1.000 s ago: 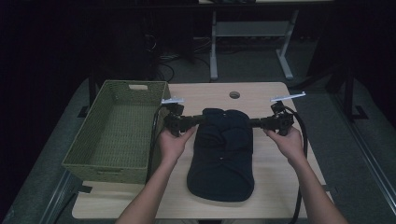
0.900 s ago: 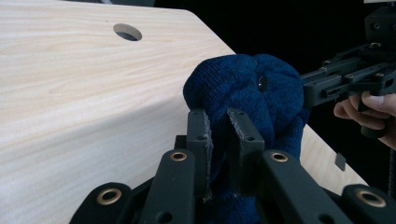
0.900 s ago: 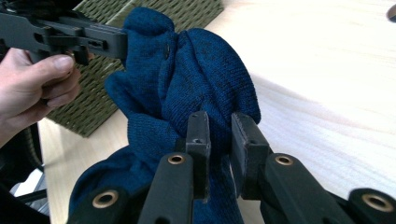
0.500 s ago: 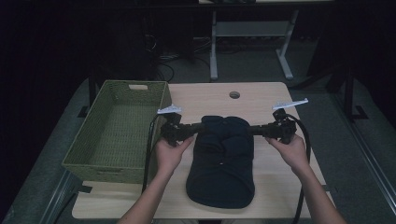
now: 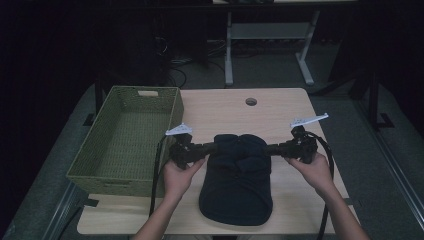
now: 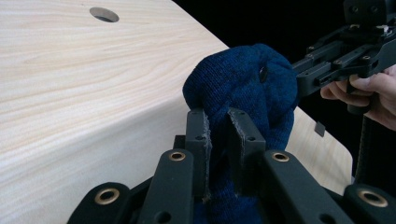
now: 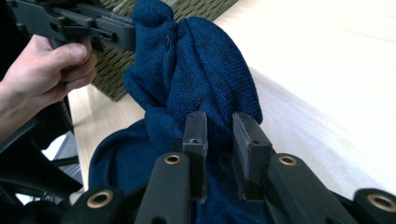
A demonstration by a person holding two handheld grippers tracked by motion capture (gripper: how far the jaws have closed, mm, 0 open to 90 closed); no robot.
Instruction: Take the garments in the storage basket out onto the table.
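since the earlier frame both hands have drawn the sweater's far edge toward the person, so the fold now lies over the middle.

high view: the left gripper (image 5: 212, 148) and right gripper (image 5: 272, 149) face each other across the sweater (image 5: 236, 182), which lies on the table (image 5: 290, 107) between them; the basket (image 5: 125, 137) sits just outside the left gripper.

left gripper view: its jaws clamp a fold of knit, with the right gripper (image 6: 299, 77) biting the bundle's far side.

right gripper view: its jaws have just been easing apart, yet cloth sits between the pads and looks pinched.

judged step: folding the top down. next, lay the fold flat and let go evenly. the gripper views show the pinch and the blue knit; the high view shows the layout.
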